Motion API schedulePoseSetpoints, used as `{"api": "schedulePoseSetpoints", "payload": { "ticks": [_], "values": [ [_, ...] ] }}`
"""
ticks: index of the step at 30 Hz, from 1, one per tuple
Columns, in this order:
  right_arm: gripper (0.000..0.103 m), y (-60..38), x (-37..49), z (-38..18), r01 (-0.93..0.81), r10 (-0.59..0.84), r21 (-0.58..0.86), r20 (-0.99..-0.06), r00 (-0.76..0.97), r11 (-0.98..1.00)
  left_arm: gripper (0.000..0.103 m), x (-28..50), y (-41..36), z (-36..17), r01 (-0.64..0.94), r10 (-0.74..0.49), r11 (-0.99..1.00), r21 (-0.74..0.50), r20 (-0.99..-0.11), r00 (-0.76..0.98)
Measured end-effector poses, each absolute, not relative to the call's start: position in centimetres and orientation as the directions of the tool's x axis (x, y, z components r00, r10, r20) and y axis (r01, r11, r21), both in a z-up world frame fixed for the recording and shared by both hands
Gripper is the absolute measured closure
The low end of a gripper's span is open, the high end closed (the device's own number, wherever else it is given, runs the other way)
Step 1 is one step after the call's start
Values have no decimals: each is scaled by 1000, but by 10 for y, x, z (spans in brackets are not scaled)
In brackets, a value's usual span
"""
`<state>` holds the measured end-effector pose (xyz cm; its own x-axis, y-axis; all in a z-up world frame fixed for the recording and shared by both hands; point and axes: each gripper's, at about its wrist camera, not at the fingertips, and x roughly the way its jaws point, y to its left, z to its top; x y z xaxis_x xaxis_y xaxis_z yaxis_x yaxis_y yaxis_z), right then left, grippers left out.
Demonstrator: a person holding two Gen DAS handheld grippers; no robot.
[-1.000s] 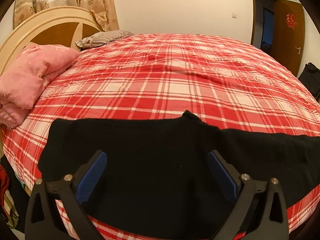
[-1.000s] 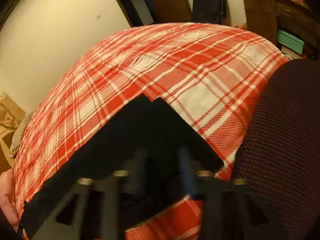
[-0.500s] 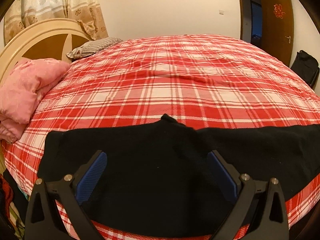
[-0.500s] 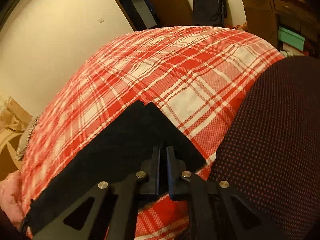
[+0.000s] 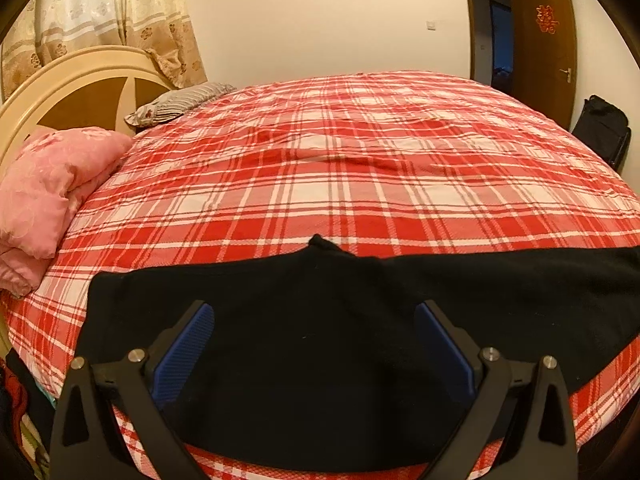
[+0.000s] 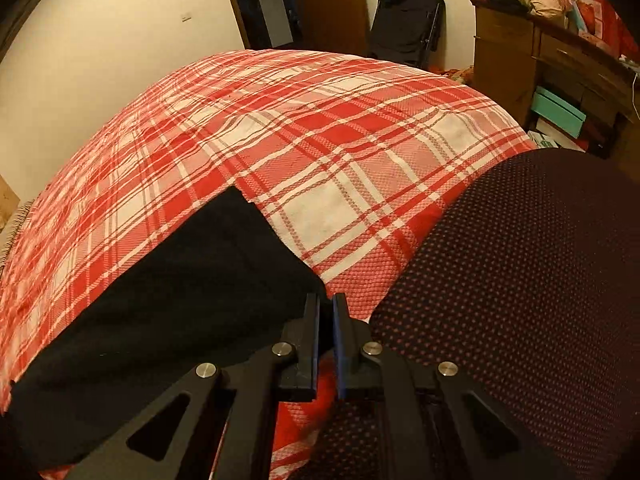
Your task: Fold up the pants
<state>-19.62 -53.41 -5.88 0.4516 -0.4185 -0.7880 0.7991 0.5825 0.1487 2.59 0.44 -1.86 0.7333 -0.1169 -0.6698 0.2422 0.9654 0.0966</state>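
Black pants [image 5: 500, 292] lie flat along the near edge of the red plaid bed [image 5: 360, 180], with a small peak of cloth at their far edge. My left gripper [image 5: 313, 308] hovers open over their wide left part, and its blue pads [image 5: 184, 344] straddle the cloth. In the right wrist view the leg end of the pants [image 6: 180, 300] stops at a slanted hem. My right gripper [image 6: 326, 298] is shut, with its tips at the hem's near corner. I cannot tell whether any cloth is pinched.
A pink quilt [image 5: 48, 184], a striped pillow [image 5: 180, 104] and the headboard [image 5: 80, 92] are at the left. A door [image 5: 544, 40] and a black bag [image 5: 600, 128] stand beyond the bed. Dark red-dotted clothing [image 6: 520, 300] fills the right. A wooden desk [image 6: 560, 64] stands behind it.
My right gripper went from open over the hem to shut, then shifted along the hem to its near corner. The left gripper stayed open and its view swung slightly.
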Motion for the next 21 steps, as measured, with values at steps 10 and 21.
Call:
{"api": "schedulePoseSetpoints", "payload": {
  "ticks": [10, 21],
  "values": [
    [52, -482, -238, -41, 727, -349, 428, -672, 653, 536, 0, 19, -23, -34, 362, -180, 924, 120, -700, 691],
    [52, -422, -178, -91, 597, -89, 501, -715, 693, 626, 0, 8, -29, -35, 399, -207, 909, 123, -699, 685]
  ]
}}
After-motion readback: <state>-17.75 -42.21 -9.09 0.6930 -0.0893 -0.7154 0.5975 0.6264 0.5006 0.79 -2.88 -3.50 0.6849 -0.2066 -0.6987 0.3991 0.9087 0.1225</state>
